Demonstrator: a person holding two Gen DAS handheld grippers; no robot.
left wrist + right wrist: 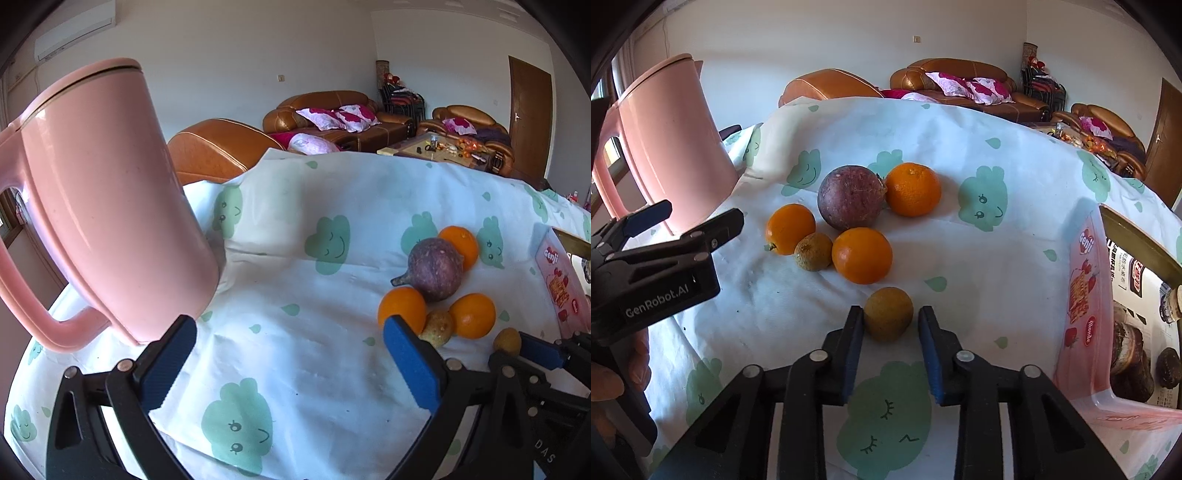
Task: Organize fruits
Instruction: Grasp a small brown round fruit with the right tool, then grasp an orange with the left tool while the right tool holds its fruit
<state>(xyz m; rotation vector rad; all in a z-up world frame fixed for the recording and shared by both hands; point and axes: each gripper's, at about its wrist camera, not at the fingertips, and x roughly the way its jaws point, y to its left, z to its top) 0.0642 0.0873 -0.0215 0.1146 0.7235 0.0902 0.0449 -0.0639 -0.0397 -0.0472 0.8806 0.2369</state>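
Observation:
On the cloud-print cloth (960,258) lies a cluster of fruit: a purple round fruit (851,197), three oranges (862,254), and a small brown fruit (813,252). A second small brown fruit (888,314) sits apart, nearer me. My right gripper (889,317) is shut on it at the fingertips, on the cloth. The left wrist view shows that same fruit (508,339) beside the right gripper's blue finger (539,352). My left gripper (290,328) stands wide open with nothing between its fingers, left of the cluster (436,269), next to the pink jug (103,206).
The tall pink jug (672,147) with a handle stands at the table's left. A pink see-through box (1086,295) holding snack packets sits at the right edge. A hand (613,369) holds the left gripper (701,212). Sofas stand behind the table.

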